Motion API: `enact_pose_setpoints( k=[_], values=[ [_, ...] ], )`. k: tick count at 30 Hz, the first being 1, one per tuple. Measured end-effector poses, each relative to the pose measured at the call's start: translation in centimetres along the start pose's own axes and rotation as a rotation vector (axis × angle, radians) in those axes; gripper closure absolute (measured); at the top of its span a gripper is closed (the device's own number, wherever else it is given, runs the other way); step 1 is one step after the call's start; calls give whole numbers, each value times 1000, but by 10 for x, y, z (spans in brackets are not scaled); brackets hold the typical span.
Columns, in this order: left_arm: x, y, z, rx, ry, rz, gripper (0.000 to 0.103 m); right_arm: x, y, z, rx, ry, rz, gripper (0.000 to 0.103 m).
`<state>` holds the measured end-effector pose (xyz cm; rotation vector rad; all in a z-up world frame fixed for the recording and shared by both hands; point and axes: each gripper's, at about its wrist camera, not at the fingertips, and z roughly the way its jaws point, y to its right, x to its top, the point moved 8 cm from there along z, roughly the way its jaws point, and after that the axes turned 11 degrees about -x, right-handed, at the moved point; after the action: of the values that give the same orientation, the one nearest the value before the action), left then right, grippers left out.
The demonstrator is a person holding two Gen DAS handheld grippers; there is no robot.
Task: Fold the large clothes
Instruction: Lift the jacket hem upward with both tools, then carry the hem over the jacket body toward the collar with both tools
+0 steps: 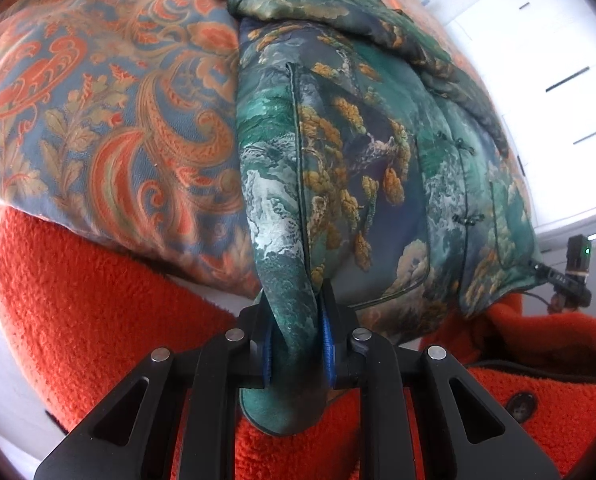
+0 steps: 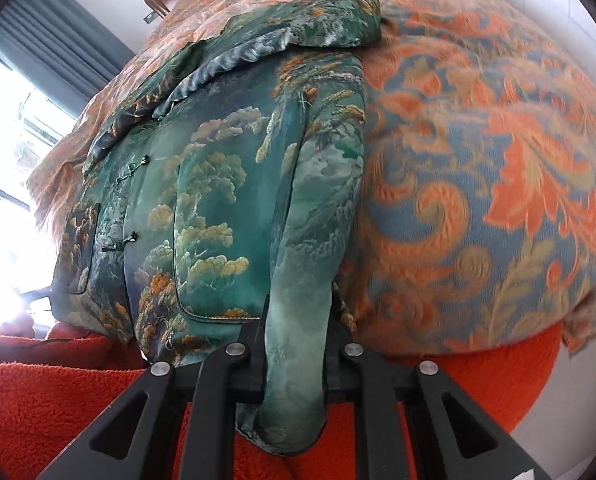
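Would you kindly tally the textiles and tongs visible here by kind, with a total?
Green landscape-print jacket: 1
Orange-and-blue paisley bedcover: 1
Orange fleece garment: 1
Tongs: 2, left tongs and right tongs, each shut on a jacket sleeve
Total: 5

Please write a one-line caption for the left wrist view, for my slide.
Left gripper jaws clamp a sleeve of the green jacket lying on a patterned bedspread.
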<state>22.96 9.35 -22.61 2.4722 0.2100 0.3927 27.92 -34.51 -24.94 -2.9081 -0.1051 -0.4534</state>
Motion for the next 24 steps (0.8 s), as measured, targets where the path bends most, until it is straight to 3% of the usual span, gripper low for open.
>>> enact_pose_setpoints(
  k=[4,8,11,17,21,24],
  values=[
    [28,17,-22,-117,52,4,87,24,-4,-14,77,9,40,90],
    [98,49,-50,-224,153,36,87,73,-10,-48,207,92,76,91],
    [159,66,-62,-266,225,38,87,129,-14,-73,276,191,92,91],
    [275,53,-50,-220,316,19,86,238,-2,-70,303,307,173,91],
    [324,33,-10,-171,324,-24,83,299,21,-23,344,278,320,91],
    [340,20,23,-94,322,-59,77,320,30,27,291,251,387,90]
  ],
)
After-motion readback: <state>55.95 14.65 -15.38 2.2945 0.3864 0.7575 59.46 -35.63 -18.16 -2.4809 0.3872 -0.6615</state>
